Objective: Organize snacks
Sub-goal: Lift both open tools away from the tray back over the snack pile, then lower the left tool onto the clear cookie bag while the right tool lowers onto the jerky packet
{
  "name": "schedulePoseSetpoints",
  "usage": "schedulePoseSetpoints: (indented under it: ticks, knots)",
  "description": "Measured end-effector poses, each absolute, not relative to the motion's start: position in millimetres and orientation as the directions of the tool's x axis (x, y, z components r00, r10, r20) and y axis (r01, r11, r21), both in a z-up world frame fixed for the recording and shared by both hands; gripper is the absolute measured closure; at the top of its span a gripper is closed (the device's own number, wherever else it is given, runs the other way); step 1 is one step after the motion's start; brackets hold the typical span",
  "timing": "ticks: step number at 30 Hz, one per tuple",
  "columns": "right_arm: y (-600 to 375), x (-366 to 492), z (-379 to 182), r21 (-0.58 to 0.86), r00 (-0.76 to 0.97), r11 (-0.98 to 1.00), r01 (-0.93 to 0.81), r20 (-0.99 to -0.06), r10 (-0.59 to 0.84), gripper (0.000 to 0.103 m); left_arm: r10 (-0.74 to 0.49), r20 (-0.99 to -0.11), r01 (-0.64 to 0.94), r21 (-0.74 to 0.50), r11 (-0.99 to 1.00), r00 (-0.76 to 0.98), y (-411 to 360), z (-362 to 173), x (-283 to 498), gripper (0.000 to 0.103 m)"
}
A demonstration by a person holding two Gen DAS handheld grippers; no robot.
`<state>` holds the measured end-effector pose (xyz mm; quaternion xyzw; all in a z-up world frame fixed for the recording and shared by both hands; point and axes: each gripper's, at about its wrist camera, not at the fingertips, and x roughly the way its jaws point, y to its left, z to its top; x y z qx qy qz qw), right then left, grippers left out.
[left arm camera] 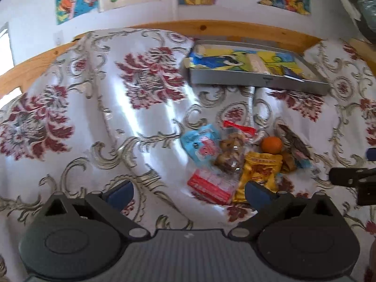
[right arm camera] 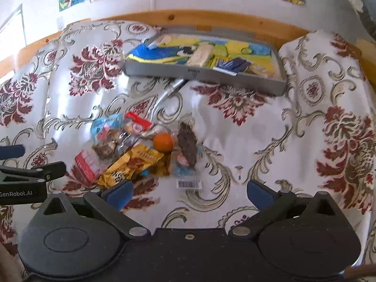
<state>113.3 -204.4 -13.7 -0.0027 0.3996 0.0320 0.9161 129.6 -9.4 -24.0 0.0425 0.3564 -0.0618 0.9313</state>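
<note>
Floral cloth covers the table. Nearest, the left gripper and right gripper hover released, holding nothing. At frame centre a snack pile with an orange waits unsorted. Farther back, the grey tray holds a few packets; most work remains.

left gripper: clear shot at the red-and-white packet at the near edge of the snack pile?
Probably yes. The left hand-held gripper is open and empty, and the red-and-white packet lies just ahead between its fingers, at the pile's near edge with nothing on top.
</note>
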Motion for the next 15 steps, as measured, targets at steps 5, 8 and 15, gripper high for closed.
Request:
schedulePoseSetpoints:
  ticks: [5, 8, 15]
  knots:
    - [-207.3, 128.6, -21.2, 0.073, 0.602, 0.989, -0.127, -0.787, 0.136, 0.001, -0.171, -0.67, 0.216, -0.016, 0.976, 0.722, -5.2, -22.8, 139.8, 0.0]
    - [-203.8, 134.5, -21.7, 0.044, 0.603, 0.984, -0.174, -0.785, 0.142, 0.001, -0.203, -0.67, 0.241, -0.036, 0.97, 0.714, -4.7, -25.6, 148.4, 0.001]
    - [-200.2, 150.6, -20.8, -0.091, 0.648, 0.938, -0.335, -0.745, 0.159, 0.001, -0.235, -0.655, 0.275, -0.044, 0.961, 0.718, -8.0, -34.9, 171.5, 0.001]
